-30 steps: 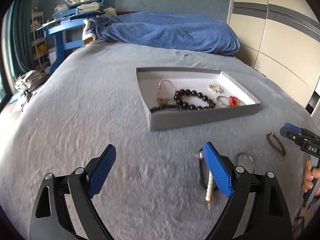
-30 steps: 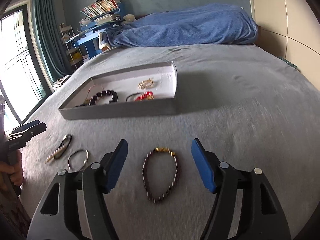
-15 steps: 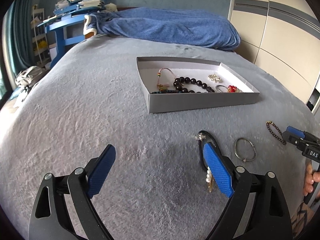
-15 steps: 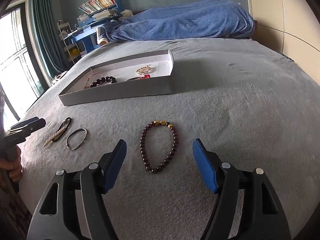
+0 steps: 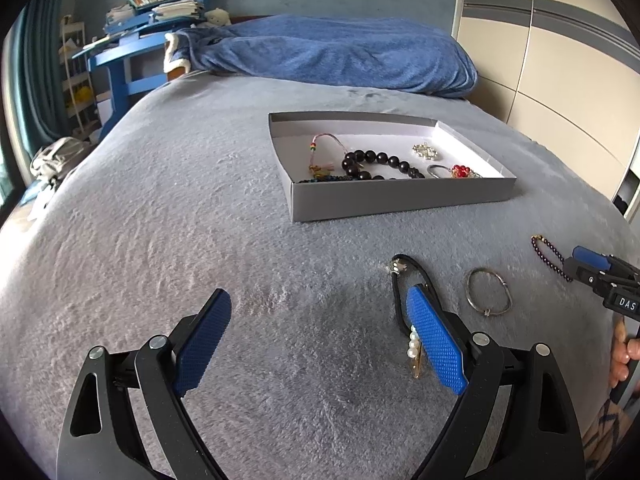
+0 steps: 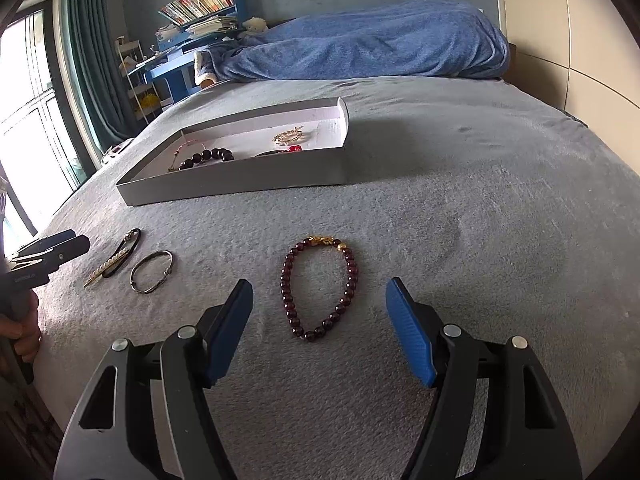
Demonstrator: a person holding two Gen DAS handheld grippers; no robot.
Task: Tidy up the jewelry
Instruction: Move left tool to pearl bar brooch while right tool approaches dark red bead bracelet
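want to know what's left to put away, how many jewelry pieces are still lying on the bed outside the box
3. A dark red bead bracelet lies ahead of the open right gripper; a silver bangle and a black cord with a pearl clip lie left of it.

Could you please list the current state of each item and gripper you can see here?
Shallow grey cardboard tray: open, holding jewelry.
Dark red beaded bracelet with gold charm: flat on bed, untouched.
Silver metal bangle: on bed.
Pearl hair clip with black cord: on bed.
Left gripper: open, empty.
Right gripper: open, empty.
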